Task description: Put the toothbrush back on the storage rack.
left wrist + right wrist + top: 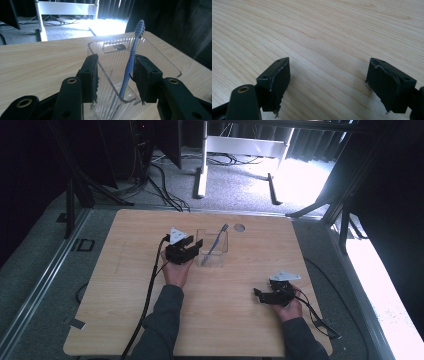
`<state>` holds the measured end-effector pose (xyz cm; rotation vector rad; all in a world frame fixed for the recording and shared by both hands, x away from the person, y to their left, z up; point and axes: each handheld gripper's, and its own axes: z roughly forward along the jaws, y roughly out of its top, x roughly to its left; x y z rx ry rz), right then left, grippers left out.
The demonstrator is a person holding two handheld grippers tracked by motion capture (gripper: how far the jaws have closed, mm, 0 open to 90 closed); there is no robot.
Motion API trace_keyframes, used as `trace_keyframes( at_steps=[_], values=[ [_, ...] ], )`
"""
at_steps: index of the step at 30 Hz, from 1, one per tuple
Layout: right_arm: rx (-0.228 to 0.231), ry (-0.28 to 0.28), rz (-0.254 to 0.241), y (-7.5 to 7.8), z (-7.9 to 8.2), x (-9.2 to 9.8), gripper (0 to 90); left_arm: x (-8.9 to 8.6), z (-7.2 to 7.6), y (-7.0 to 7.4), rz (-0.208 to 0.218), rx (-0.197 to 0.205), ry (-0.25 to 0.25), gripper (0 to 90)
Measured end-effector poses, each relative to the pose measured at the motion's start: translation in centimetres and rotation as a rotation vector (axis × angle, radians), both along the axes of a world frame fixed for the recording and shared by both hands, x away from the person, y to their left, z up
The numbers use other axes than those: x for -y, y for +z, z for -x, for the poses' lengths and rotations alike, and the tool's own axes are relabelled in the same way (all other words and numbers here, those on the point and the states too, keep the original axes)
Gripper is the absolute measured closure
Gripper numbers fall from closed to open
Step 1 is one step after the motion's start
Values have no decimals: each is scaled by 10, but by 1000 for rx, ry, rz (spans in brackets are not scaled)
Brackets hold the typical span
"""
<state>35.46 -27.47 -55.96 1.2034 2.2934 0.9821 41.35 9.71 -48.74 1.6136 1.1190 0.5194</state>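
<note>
A clear ribbed plastic holder [220, 258] stands upright near the middle of the wooden table, with a blue toothbrush [216, 241] leaning in it, head up. My left gripper [194, 246] is just left of the holder. In the left gripper view its jaws stand apart around the holder's [110, 57] near corner. The toothbrush [132, 52] handle runs close by the right pad, and I see no pressing. My left gripper [116, 73] is open. My right gripper [260, 295] rests low at the front right, and it [328, 82] is open over bare wood.
A small round grey cap [239, 227] sits in the tabletop behind the holder. Beyond the table's far edge are a white metal stand [240, 145] and loose cables [165, 190] on grey carpet. Dark frame posts stand at both sides.
</note>
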Motion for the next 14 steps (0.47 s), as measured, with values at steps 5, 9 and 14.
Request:
trace_keyframes(
  at_steps=[5,9,14],
  values=[
    [0,0,0,0,0,0,188,-13,-1,-2,74,-31,34,550],
    [0,0,0,0,0,0,188,-24,-1,-5,116,-52,63,550],
    [0,0,0,0,0,0,188,-35,-5,-14,102,-114,93,535]
  ],
)
